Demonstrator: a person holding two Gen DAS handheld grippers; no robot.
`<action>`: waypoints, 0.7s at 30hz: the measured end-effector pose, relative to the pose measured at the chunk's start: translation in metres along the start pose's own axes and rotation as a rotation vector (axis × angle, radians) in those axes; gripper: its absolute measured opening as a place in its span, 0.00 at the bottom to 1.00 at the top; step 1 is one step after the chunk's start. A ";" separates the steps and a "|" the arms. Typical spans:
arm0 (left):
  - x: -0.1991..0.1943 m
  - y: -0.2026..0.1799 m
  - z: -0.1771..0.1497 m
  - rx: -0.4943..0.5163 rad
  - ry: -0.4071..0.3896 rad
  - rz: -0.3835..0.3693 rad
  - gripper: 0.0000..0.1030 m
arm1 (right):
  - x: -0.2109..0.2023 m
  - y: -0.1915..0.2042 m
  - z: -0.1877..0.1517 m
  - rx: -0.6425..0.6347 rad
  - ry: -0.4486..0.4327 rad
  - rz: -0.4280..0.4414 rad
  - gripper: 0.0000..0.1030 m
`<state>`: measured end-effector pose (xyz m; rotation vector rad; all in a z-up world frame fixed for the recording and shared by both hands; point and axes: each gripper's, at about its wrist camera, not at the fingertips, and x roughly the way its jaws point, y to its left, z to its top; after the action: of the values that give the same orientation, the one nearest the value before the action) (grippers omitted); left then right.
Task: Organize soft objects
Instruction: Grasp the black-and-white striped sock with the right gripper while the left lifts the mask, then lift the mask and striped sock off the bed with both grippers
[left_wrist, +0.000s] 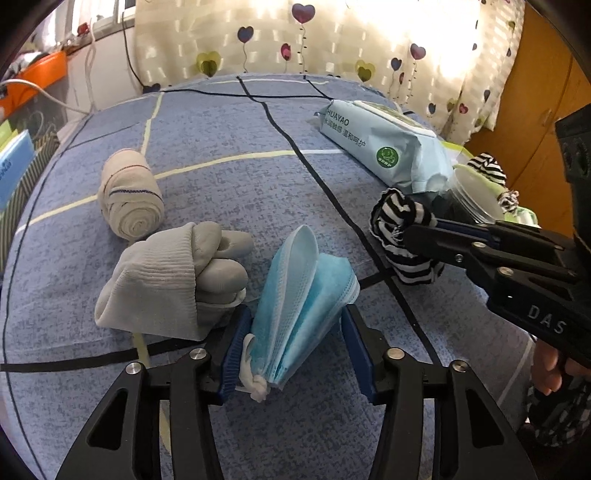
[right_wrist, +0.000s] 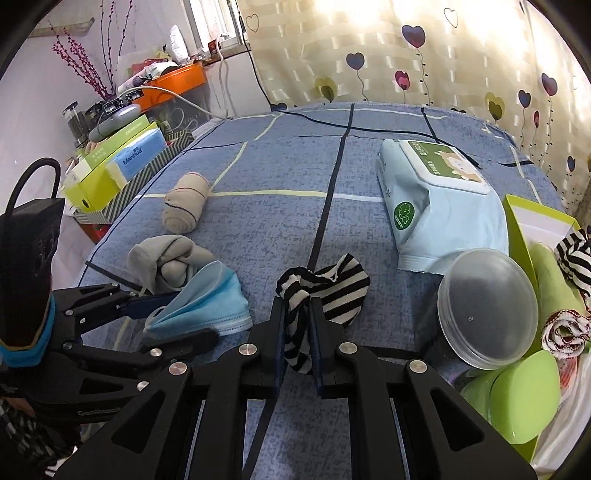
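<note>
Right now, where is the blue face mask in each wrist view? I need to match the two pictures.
Left wrist view: the mask is at bottom centre, between the left gripper's jaws.
Right wrist view: the mask is at lower left, between the same jaws coming in from the left edge.
Shared landmark: the grey sock, just left of the mask in both views.

"HUAYAO" plus Chinese characters, too small to read surely, printed on wipes pack (left_wrist: 384, 147). "DAS" on right claw's black body (left_wrist: 546, 321). "Manhua" on blue tissue box (right_wrist: 142, 157). Digit "2" on clear round lid (right_wrist: 487, 306).
</note>
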<state>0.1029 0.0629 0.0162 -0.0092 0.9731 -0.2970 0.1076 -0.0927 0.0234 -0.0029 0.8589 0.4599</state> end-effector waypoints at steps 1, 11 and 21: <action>0.000 -0.001 0.000 -0.001 -0.002 0.008 0.37 | -0.001 -0.001 -0.001 0.001 -0.004 -0.003 0.12; -0.005 -0.012 -0.004 -0.003 -0.020 0.045 0.17 | -0.010 -0.002 -0.009 0.010 -0.023 0.010 0.12; -0.028 -0.031 -0.010 0.013 -0.065 0.045 0.17 | -0.031 -0.002 -0.015 0.015 -0.065 0.013 0.12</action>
<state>0.0726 0.0417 0.0377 0.0151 0.9056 -0.2601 0.0802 -0.1090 0.0355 0.0314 0.7992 0.4638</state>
